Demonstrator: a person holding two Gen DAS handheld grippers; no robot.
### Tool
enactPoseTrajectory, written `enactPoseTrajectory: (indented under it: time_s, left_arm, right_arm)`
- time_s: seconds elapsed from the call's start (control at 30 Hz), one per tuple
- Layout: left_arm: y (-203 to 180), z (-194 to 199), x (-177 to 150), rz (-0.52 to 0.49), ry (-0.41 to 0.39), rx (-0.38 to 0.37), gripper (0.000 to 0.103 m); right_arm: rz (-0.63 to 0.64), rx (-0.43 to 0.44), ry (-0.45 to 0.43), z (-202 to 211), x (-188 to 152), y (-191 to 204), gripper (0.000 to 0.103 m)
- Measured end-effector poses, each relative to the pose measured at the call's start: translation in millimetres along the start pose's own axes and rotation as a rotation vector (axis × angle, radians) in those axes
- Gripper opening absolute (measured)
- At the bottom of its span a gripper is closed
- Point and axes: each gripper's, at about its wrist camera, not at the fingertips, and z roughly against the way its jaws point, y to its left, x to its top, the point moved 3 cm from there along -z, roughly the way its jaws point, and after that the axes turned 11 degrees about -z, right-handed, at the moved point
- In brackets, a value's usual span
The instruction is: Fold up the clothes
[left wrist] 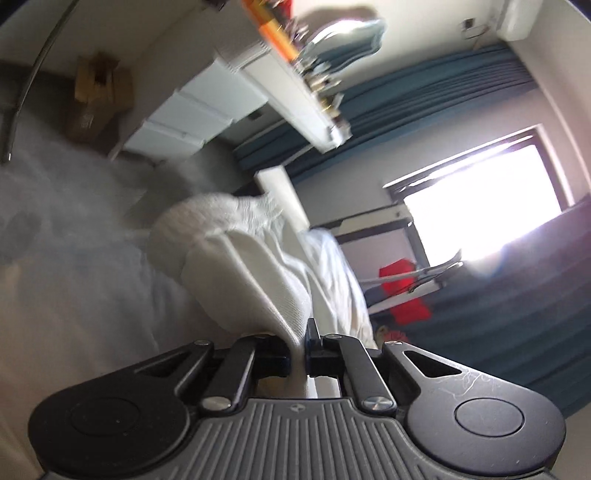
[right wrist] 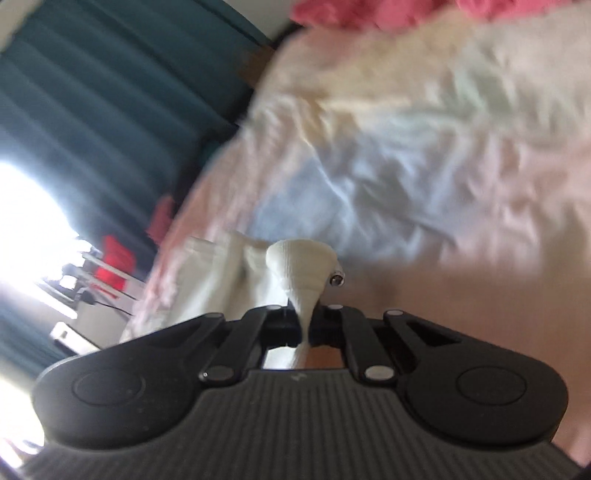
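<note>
A white knit garment (left wrist: 236, 258) hangs from my left gripper (left wrist: 299, 350), which is shut on a fold of it, lifted above the bed. The elastic band of the garment shows at its far end. In the right wrist view my right gripper (right wrist: 304, 325) is shut on another bunched part of the same white garment (right wrist: 295, 266), with more of it hanging to the left. Both views are tilted and blurred.
A bed with a pale crumpled sheet (right wrist: 424, 147) lies under the grippers. Teal curtains (left wrist: 424, 96) and a bright window (left wrist: 480, 184) are behind. A white drawer unit (left wrist: 192, 110), a cardboard box (left wrist: 96, 96) and a pink cloth (right wrist: 388, 14) are around.
</note>
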Motion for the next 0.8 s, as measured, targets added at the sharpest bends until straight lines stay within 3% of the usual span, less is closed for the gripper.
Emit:
enactPoseTrajectory:
  time_s: [0.17,0.33,0.47,0.6,0.8]
  left_arm:
    - [-13.7,15.3,16.6,-0.023,0.015,-0.02,0.006]
    - [-62.2,-25.4,46.7,-0.128,0.006,0.016,0.006]
    - [-98.7,-93.2,66.4,-0.168,0.003,0.092,0.007]
    - [-118.8,-183.2,82.0,-0.182,0.031,0.183,0.007]
    - [-129.8,-320.7,87.6,-0.261,0.099,0.32,0.007]
  right_arm:
    - [0.026,0.049,-0.018,13.9,15.6,22.3,0.005]
    - [0.061,0.063,-0.004,-11.9,31.6,78.2,0.005]
    - [0.156,0.038,-0.018,-69.3,32.3,148.8,0.005]
    - [0.265,-0.031,-0.03,-152.7,17.5,206.1,0.005]
    - [0.38,-0.157,-0.014,-289.7,-25.7,234.3,0.005]
